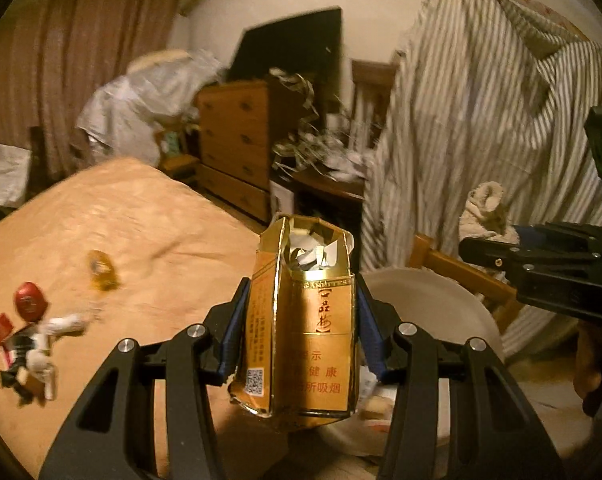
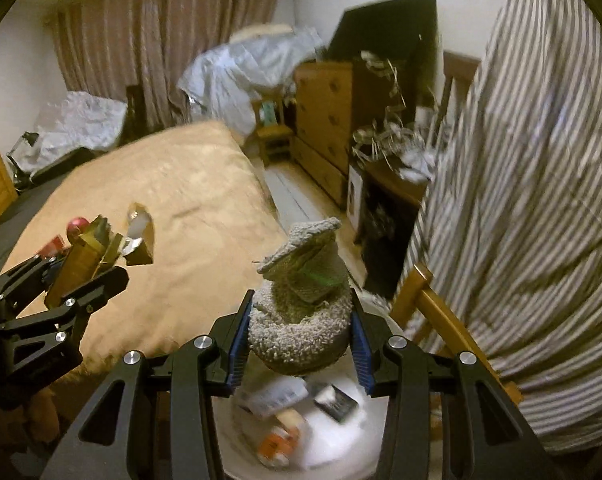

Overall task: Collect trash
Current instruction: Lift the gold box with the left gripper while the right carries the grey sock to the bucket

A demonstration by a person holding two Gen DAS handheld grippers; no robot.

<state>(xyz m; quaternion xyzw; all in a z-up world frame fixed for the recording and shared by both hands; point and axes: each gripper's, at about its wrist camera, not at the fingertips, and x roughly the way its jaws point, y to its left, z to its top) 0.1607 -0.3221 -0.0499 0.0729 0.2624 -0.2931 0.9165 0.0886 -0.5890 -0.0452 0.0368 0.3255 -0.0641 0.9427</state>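
**2 pieces of trash held over the white bin**

Left tool point(image 1: 301, 316): narrowed to a part-open gap, pads pressed on both sides of a gold cigarette pack point(image 1: 301, 336), upright, lid torn open, crumpled paper showing inside. Light, thin card, already dented at the lower corner; likely to crush further under hard squeeze, so best gripped across the broad faces low down, as now.

Right tool point(image 2: 301, 328): likewise partly closed, clamped on a grey fuzzy slipper-like cloth item point(image 2: 301, 312). Soft, light, compressible, not fragile; unlikely to slip on the ribbed blue pads, though floppy above the grip.

Both held in the air just above a white bin point(image 2: 341, 452) beside the bed point(image 1: 141, 220), with paper and packets already inside. Judged stage: carry nearly done, release over the bin next. Risk: light pack drifting wide of the rim.

More litter on the bed: a red cap point(image 1: 29, 302), small wrappers point(image 1: 101, 272).
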